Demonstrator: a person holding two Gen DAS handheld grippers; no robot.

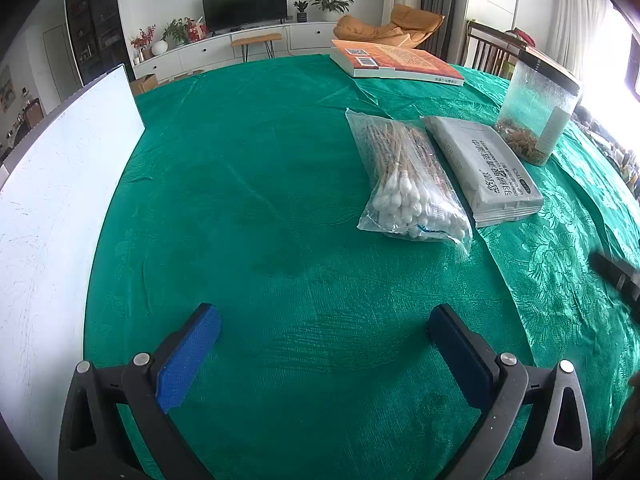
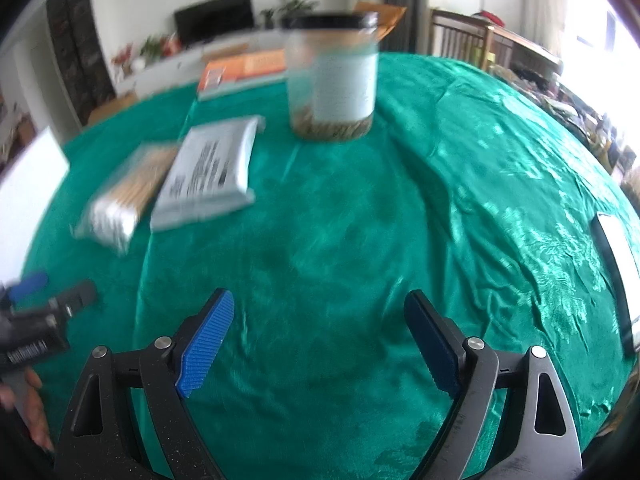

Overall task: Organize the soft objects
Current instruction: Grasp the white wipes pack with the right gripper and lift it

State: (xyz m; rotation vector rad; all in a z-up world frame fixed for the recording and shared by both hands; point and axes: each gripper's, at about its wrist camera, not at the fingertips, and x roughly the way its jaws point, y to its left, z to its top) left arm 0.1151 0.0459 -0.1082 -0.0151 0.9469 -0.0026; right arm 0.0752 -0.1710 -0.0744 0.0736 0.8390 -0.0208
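Both grippers, left (image 1: 324, 344) and right (image 2: 320, 340), tilt down with jaws apart over crinkled green cloth (image 1: 260, 200); the plastic swab bag (image 1: 408, 184) and flat wipes pack (image 2: 208, 172) look soft, though blurred.

I am seeing the right wrist view smearing, wipes pack (image 2: 208, 172) print blurring unreadable, white board (image 1: 60, 200) running off-frame.

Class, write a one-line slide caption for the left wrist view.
Open left gripper hovers over green tablecloth, facing bagged cotton swabs beside a wipes pack.
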